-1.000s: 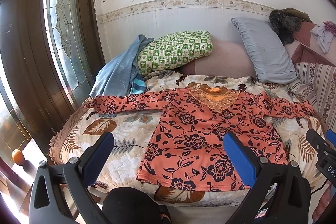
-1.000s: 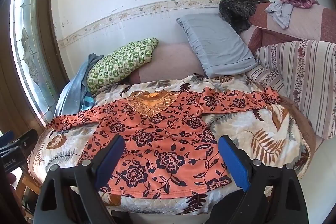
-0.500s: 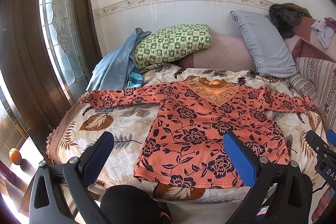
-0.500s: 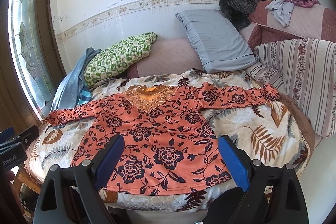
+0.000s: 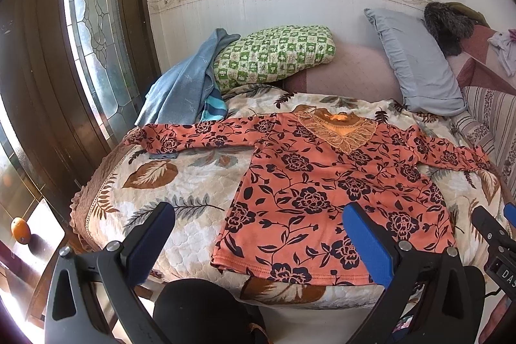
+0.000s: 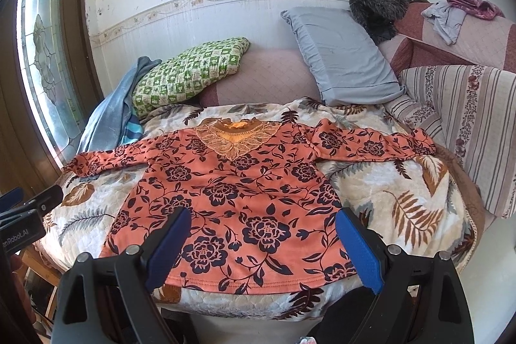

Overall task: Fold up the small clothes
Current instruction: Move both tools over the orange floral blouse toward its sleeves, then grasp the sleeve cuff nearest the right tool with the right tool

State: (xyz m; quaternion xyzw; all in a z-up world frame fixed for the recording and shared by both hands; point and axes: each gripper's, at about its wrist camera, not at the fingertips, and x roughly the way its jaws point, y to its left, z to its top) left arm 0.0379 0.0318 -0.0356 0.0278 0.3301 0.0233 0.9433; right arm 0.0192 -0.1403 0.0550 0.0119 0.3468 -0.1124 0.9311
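1. Left hand-held gripper (image 5: 258, 234): jaws spread wide, empty, now closer to the bed (image 5: 180, 182) than a second ago.
2. Right hand-held gripper (image 6: 262, 234): likewise spread, empty, lower over the hem.
3. Orange floral top (image 6: 238, 192): flat on the bed, sleeves outstretched, unmoved.

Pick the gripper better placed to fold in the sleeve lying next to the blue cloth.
Left. The left gripper hangs open on that side, over the quilt below the sleeve. The right gripper, also open, faces the shirt body, farther from it.
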